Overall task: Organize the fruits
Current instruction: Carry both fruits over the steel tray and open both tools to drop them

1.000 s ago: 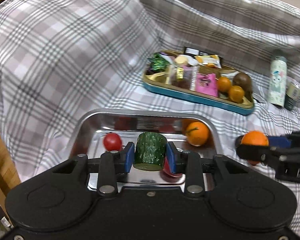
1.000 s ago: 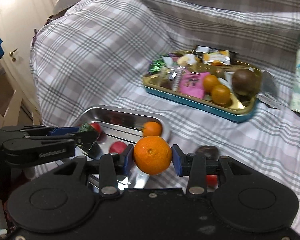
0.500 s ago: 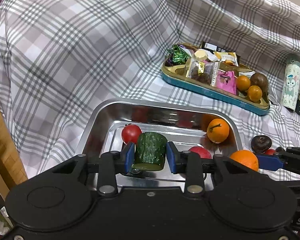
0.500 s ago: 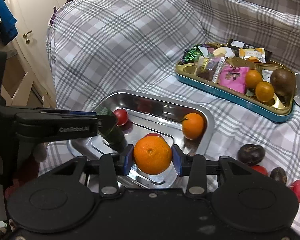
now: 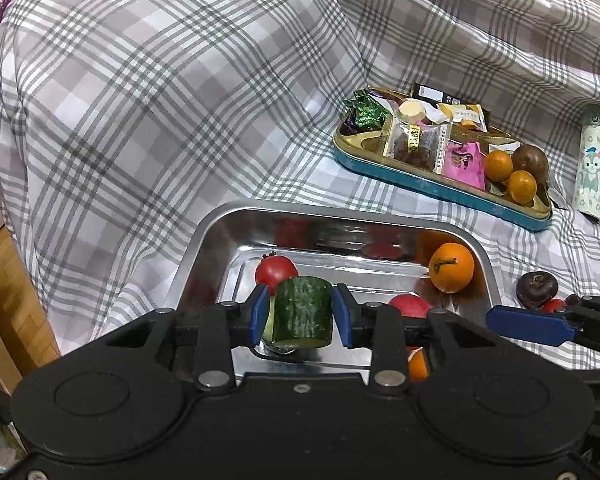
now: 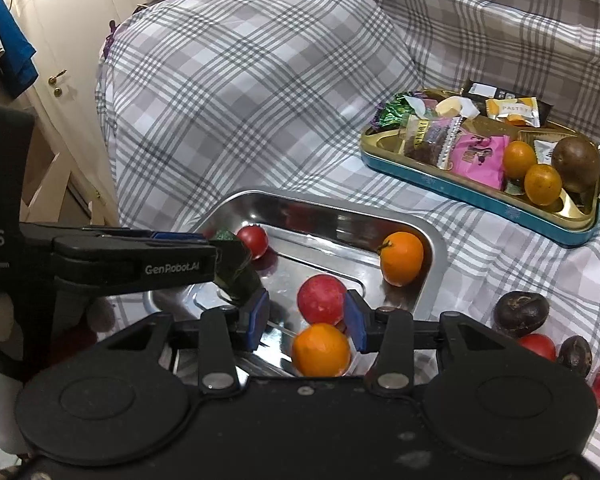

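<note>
My left gripper (image 5: 300, 314) is shut on a green cucumber piece (image 5: 303, 312) and holds it over the near part of the steel tray (image 5: 204, 248). My right gripper (image 6: 306, 318) is open above the tray (image 6: 436, 240); an orange (image 6: 321, 349) lies in the tray just below its jaws. The tray also holds a tomato (image 5: 276, 270), a red fruit (image 6: 322, 298) and another orange (image 6: 402, 258). The left gripper also shows in the right wrist view (image 6: 236, 264).
A gold and blue snack tray (image 5: 440, 188) with packets, two small oranges and a brown fruit sits at the back right. Dark and red fruits (image 6: 522, 314) lie on the plaid cloth right of the steel tray. A bottle (image 5: 592, 168) stands far right.
My right gripper moved over the tray, opened and let go of the orange, which now lies in the tray. My left gripper came lower over the tray with the cucumber piece.
</note>
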Tool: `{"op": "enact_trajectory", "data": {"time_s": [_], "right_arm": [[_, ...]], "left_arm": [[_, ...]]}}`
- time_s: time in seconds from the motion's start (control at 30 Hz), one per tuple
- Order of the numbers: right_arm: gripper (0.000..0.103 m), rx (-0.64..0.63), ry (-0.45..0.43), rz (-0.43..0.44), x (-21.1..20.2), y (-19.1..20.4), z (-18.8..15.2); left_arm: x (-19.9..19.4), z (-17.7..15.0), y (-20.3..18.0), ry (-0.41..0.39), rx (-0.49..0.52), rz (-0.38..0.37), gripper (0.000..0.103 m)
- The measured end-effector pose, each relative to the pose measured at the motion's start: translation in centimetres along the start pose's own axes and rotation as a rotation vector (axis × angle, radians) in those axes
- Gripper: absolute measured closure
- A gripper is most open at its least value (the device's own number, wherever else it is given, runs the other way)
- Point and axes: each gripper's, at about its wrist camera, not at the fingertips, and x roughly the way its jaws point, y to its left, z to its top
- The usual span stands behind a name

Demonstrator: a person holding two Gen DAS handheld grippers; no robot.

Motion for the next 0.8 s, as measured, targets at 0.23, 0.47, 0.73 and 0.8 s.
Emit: {"op": "enact_trajectory", "data": {"time_s": [0.23,0.47,0.73,0.8], "right_arm": [[0.059,-0.037,0.019,-0.005,0.23,0.44,-0.45],[0.059,-0.030,0.014,0.001,-0.05,0.11,-0.31],[0.059,-0.013,0.010,-0.007,-0.28,-0.42,-0.25],[0.059,-0.017,0.011,-0.007,-0.30,-0.32,-0.27]], "left_arm": [[0.09,-0.03,-0.15,0.015,0.011,-0.010,0.059],[-0.29,0.06,-0.26,0.012,0.013,-0.055,0.059],[-0.37,0.11,-0.29,0.008,0.012,-0.050,0.059],[-0.33,0.11,-0.33,0.011,0.015,-0.047,0.059]]}}
